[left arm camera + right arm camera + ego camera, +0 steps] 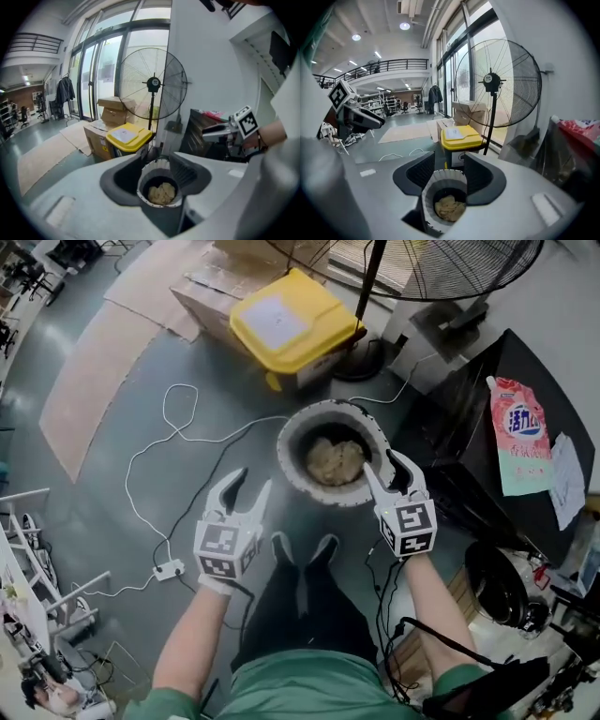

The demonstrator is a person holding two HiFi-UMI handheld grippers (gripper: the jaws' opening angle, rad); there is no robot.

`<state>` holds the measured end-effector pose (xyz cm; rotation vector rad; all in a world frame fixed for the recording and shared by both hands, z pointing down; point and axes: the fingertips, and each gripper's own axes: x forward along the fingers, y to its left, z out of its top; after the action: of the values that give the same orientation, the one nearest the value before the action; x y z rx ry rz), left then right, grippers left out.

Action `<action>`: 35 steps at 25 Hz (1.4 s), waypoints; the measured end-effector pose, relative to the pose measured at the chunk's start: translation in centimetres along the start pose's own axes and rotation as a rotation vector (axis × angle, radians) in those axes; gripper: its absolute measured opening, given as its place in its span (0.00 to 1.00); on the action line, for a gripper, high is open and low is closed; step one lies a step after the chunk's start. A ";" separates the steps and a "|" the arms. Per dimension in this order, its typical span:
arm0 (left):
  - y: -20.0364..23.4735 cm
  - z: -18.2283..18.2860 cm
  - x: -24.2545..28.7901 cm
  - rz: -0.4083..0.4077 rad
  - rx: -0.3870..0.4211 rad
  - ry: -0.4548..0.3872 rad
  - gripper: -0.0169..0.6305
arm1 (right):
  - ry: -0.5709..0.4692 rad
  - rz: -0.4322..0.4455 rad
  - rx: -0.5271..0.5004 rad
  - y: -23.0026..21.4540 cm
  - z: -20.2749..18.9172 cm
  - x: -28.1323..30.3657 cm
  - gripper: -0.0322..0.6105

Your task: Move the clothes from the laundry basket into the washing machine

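shoes [302, 549]: nearest thing in the head view, at 6 o'clock of the basket, toes pointing at it.
left gripper [253, 482]: at 8 o'clock of the basket, clear of the rim. Fingers spread wide, nothing between them; its own view looks through the gap into the basket.
right gripper [382, 465]: at 4 o'clock of the basket, tips overlapping the rim in the head view. Can't tell whether they touch it. Fingers apart but narrower than the left's, and empty.
basket [287, 448]: round, upright, open top, on the floor dead ahead between the two grippers.
clothes [335, 461]: one beige crumpled lump at the bottom of the basket, nothing lifted out yet. No clear long axis, so any grip angle looks fine.
key relation: lump lies at 1 o'clock from the left fingers, 10 o'clock from the right fingers, and below both.
nearer hand: right, by my read; left has to cross the rim first.
next move (judgement): reach down inside the wall, close on the lump.
black cabinet [469, 442]: at 3 o'clock of the basket, detergent pouch [520, 437] on top. Whether it is the washing machine I can't tell.
far: yellow-lidded bin [286, 320] at 12 o'clock, fan [422, 263] beyond it at 1 o'clock.
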<state>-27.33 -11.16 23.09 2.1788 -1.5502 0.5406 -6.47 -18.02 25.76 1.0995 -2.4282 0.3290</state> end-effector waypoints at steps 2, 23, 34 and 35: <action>1.1 -2.1 1.4 -0.007 -0.012 0.024 0.32 | 0.042 0.001 0.008 0.1 -2.4 2.3 0.33; 7.8 -22.3 20.5 -0.182 0.058 0.006 0.37 | 0.451 0.223 -0.015 -1.4 -33.3 27.6 0.61; 12.0 -27.6 25.5 -0.220 0.165 -0.065 0.39 | 0.748 0.500 -0.281 0.1 -50.9 39.6 0.79; 12.7 -27.9 25.8 -0.193 0.166 -0.075 0.40 | 0.751 0.509 -0.283 0.0 -51.9 40.6 0.80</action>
<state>-33.58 -20.33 61.63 2.4670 -1.3535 0.5480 -14.28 -24.07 90.88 0.1537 -1.9350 0.4410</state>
